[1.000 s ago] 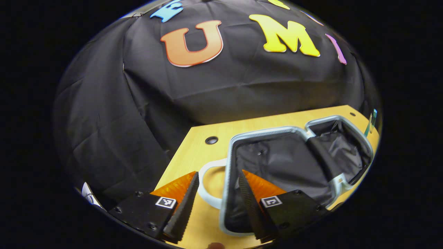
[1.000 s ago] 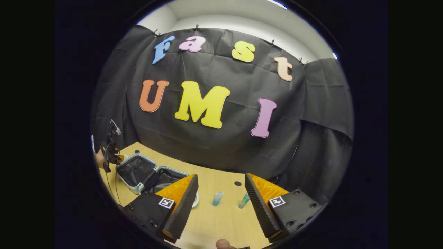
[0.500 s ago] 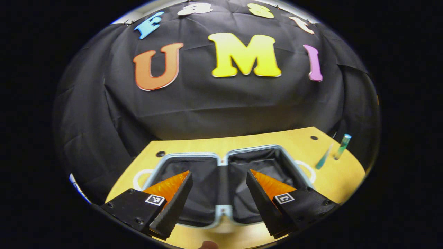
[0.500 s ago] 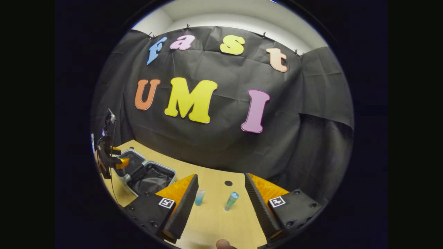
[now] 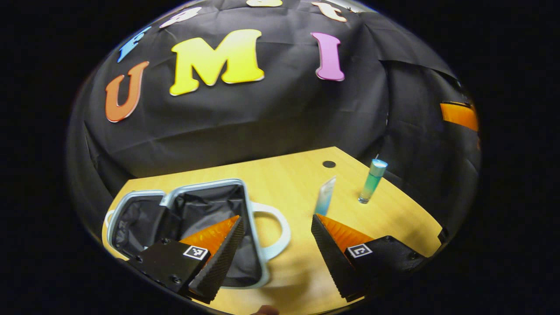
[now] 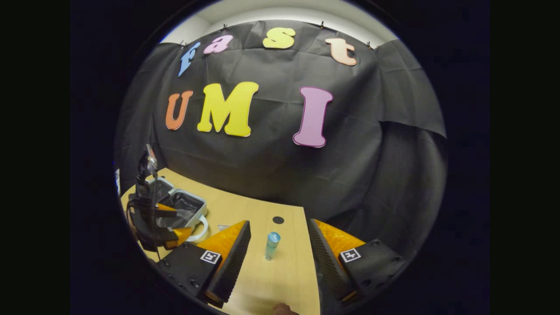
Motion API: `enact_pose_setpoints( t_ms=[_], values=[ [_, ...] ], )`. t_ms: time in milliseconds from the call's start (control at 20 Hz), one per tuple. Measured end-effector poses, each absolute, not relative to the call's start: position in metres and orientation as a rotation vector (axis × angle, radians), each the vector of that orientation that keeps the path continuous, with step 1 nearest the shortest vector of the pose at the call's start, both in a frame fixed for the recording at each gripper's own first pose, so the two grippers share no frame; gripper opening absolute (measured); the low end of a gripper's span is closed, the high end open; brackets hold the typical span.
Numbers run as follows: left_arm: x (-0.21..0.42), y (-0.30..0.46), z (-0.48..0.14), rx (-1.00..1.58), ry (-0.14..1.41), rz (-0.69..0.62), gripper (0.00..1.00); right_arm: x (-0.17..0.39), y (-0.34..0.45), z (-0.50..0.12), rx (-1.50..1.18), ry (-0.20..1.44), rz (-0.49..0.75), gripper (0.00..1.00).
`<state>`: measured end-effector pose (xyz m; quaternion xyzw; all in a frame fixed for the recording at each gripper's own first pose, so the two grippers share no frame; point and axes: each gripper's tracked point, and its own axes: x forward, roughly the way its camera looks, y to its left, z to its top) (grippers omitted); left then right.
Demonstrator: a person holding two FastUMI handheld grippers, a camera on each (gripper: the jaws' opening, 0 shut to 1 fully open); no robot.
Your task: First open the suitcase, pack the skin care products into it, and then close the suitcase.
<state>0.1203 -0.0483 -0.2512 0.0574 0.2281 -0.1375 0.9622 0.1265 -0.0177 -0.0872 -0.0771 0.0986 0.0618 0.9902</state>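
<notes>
From my left claw point(image 5: 274, 247) I see the case point(image 5: 183, 227) lying open and flat on the bench point(image 5: 284, 183), its two halves side by side, long axis running left to right across my view. It sits to the left of the claw, with my left finger over the nearer half. The shell rim is pale, the lining black and creased, and a white loop handle point(image 5: 273, 232) sticks out of its right side into the gap between my fingers. Both fingers stand wide apart with nothing between them but bench and that handle.

Ahead and to the right of this claw a tube point(image 5: 325, 197) stands on end, leaning slightly, clear at the top and blue lower down, just beyond my right finger's tip. Farther right a bottle point(image 5: 372, 181) stands upright, long axis vertical, green-blue with a pale cap. A dark round hole point(image 5: 329, 164) in the bench lies behind them.

My right claw point(image 6: 278, 258) is also spread open and empty. The bottle point(image 6: 271, 246) stands upright between its fingers, a little ahead, touching neither. The hole point(image 6: 278, 220) is beyond it. Off to the left I see the case point(image 6: 177, 203) and the left claw point(image 6: 170, 223) over its near end, with its cable and mount above.
</notes>
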Motion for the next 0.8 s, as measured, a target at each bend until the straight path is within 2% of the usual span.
enact_pose_setpoints(
  t_ms=[250, 600, 700, 800],
  values=[
    [0.151, -0.12, -0.304, 0.107, 0.528, -0.325, 0.99, 0.147, -0.035, -0.111, -0.151, 0.252, 0.158, 0.8],
    [0.196, -0.134, -0.364, 0.114, 0.591, -0.271, 0.99, 0.158, -0.058, -0.152, -0.13, 0.349, 0.13, 0.8],
    [0.209, -0.133, -0.371, 0.118, 0.583, -0.248, 0.98, 0.157, -0.062, -0.162, -0.132, 0.368, 0.125, 0.8],
    [0.218, -0.131, -0.374, 0.127, 0.58, -0.221, 0.9, 0.156, -0.067, -0.174, -0.144, 0.382, 0.121, 0.8]
  ],
)
